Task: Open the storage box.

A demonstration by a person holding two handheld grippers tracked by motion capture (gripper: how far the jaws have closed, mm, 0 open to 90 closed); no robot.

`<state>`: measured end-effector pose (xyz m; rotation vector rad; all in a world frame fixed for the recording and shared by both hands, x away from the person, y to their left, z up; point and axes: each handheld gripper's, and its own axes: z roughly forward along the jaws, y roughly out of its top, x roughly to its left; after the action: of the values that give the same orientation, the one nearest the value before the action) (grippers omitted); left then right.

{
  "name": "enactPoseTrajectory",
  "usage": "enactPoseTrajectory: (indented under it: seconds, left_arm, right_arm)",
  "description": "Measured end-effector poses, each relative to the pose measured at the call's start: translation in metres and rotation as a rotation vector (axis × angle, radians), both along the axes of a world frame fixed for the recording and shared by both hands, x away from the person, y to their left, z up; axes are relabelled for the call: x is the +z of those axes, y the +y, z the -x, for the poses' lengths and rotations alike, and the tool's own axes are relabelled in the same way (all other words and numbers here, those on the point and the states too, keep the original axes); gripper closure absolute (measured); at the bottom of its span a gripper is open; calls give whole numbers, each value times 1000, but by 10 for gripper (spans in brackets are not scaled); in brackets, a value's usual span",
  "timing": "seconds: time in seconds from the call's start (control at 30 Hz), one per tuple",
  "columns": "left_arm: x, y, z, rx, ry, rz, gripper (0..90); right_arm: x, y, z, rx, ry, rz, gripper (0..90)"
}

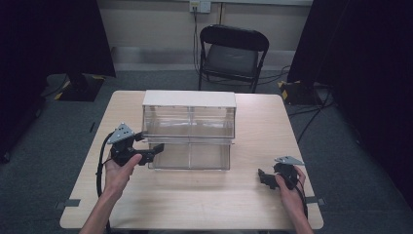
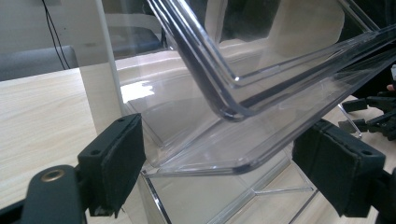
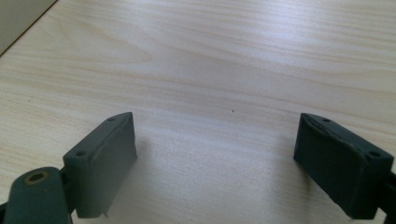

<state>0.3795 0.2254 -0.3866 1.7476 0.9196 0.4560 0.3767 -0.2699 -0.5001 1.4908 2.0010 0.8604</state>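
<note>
A clear plastic drawer cabinet (image 1: 189,127) with a white top stands in the middle of the wooden table (image 1: 253,195). Its lower drawer (image 1: 190,157) is pulled out toward me. My left gripper (image 1: 152,143) is at the cabinet's front left corner. In the left gripper view, its jaws (image 2: 224,158) stand open and wide apart on either side of a tilted clear drawer's rounded front corner (image 2: 233,116), without pressing on it. My right gripper (image 1: 264,178) rests low over the table at the right front, open (image 3: 215,154), with bare wood between its pads.
A black folding chair (image 1: 233,51) stands behind the table. Dark curtains hang at both sides. Cables run over the grey floor at the back right. The table's front edge is close to both hands. My right gripper (image 2: 373,116) also appears far off in the left gripper view.
</note>
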Motion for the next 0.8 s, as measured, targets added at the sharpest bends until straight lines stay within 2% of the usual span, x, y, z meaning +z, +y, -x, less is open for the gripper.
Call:
enactPoseTrajectory:
  seconds: [0.8]
  left_arm:
    - [1, 0, 0, 0, 6, -5, 167]
  right_arm:
    - [0, 0, 0, 0, 0, 0, 122]
